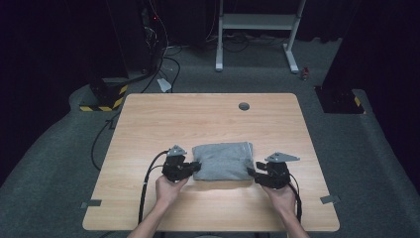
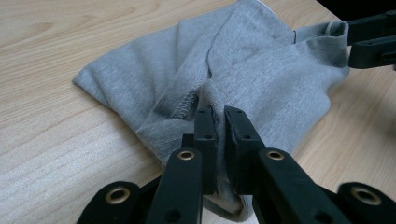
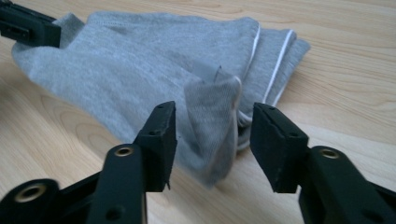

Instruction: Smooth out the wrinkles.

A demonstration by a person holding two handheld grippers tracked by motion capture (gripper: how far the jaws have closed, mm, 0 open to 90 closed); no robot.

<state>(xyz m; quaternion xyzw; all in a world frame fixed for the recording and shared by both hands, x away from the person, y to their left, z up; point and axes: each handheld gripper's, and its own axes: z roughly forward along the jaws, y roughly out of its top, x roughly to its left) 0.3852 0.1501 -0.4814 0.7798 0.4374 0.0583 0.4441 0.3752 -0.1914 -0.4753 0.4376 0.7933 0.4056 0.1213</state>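
A folded grey garment (image 1: 223, 161) with white piping lies on the wooden table (image 1: 198, 119), towards its near edge. My left gripper (image 1: 194, 167) is at the garment's left side, and in the left gripper view its jaws are shut on a pinch of the grey fabric (image 2: 219, 116). At the garment's right side sits my right gripper (image 1: 251, 173). It is open (image 3: 212, 128), and a raised corner of the cloth (image 3: 212, 121) stands between its jaws, touching neither. The right gripper's tip (image 2: 371, 42) shows at the top right of the left gripper view.
A round grey grommet (image 1: 243, 106) sits in the table near its far edge. Beyond the table stand a white frame (image 1: 257, 29) and dark equipment with yellow-black tape (image 1: 106, 94). Cables (image 1: 148, 183) trail from the left gripper across the table.
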